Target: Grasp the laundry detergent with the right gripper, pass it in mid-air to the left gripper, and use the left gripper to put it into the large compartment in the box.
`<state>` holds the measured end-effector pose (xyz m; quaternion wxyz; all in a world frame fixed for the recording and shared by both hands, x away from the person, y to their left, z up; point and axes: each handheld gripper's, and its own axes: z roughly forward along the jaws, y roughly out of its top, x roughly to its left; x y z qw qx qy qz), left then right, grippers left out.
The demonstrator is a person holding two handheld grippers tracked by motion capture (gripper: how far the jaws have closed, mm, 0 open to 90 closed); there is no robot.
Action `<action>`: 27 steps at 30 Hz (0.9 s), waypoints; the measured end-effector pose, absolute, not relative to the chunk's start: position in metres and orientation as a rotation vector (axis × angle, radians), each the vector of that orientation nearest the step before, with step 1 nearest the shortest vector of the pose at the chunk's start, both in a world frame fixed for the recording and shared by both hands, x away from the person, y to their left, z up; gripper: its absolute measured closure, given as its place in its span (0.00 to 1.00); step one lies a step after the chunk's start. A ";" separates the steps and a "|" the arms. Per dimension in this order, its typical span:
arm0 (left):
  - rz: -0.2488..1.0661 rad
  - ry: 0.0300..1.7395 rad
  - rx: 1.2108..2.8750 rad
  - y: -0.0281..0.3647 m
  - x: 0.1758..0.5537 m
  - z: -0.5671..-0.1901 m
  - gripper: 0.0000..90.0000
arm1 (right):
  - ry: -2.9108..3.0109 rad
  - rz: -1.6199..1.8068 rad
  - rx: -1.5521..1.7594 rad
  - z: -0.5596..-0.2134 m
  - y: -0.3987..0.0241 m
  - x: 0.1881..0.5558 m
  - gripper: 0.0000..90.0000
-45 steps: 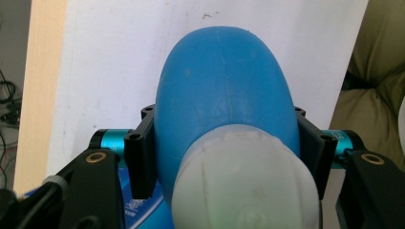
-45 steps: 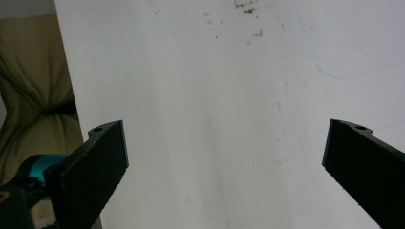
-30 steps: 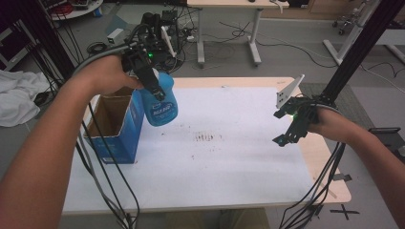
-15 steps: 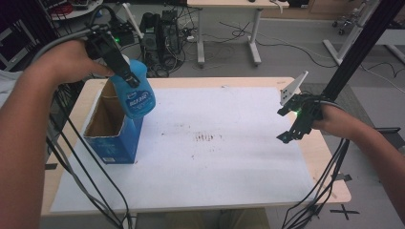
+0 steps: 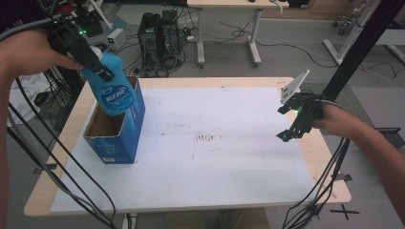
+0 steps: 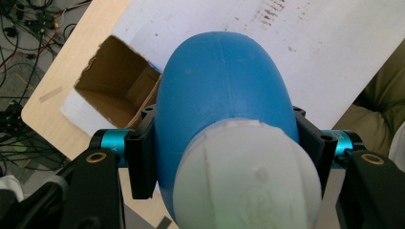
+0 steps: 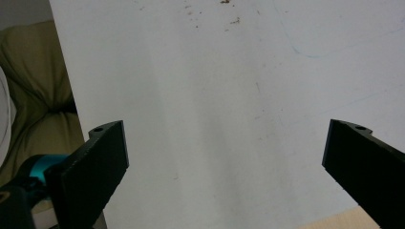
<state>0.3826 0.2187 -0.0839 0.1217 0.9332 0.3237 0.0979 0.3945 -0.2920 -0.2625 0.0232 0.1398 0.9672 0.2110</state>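
Observation:
A blue bottle (image 5: 113,90) with a white cap hangs tilted over the open top of a blue cardboard box (image 5: 114,143) at the table's left side. My left gripper (image 5: 95,67) is shut on the bottle just below the cap. In the left gripper view both jaws press the sides of the bottle (image 6: 224,81), with the white cap (image 6: 246,176) nearest the camera and the box's brown inside (image 6: 114,90) below. My right gripper (image 5: 282,122) hovers over the table's right edge, open with nothing between its fingers. In the right gripper view the right gripper (image 7: 224,162) stands over white paper.
A white paper sheet (image 5: 229,171) with brown stains (image 5: 206,138) in its middle covers the wooden table (image 5: 315,157). Cables (image 5: 43,157) hang off the left side. A black frame post (image 5: 353,52) rises at the back right. A computer tower (image 5: 157,33) stands on the floor behind.
My left gripper has carried the blue bottle leftward and a little up, from the box's right side to above its opening. The right gripper has not moved.

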 end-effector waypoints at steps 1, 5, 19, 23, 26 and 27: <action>0.296 0.946 2.723 0.221 0.383 -0.085 0.42 | 2.991 0.654 0.437 -0.262 -0.292 0.394 0.01; 0.299 0.951 2.732 0.230 0.384 -0.089 0.42 | 2.984 0.652 0.444 -0.258 -0.294 0.393 0.01; 0.262 0.961 2.781 0.253 0.396 -0.128 0.42 | 2.965 0.632 0.466 -0.255 -0.295 0.390 0.01; 0.248 0.978 2.770 0.258 0.399 -0.144 0.42 | 2.961 0.632 0.487 -0.255 -0.296 0.389 0.01; 0.239 0.983 2.776 0.260 0.401 -0.159 0.42 | 2.962 0.633 0.481 -0.255 -0.297 0.390 0.01; 0.232 0.979 2.789 0.261 0.402 -0.163 0.42 | 2.951 0.640 0.474 -0.255 -0.296 0.391 0.01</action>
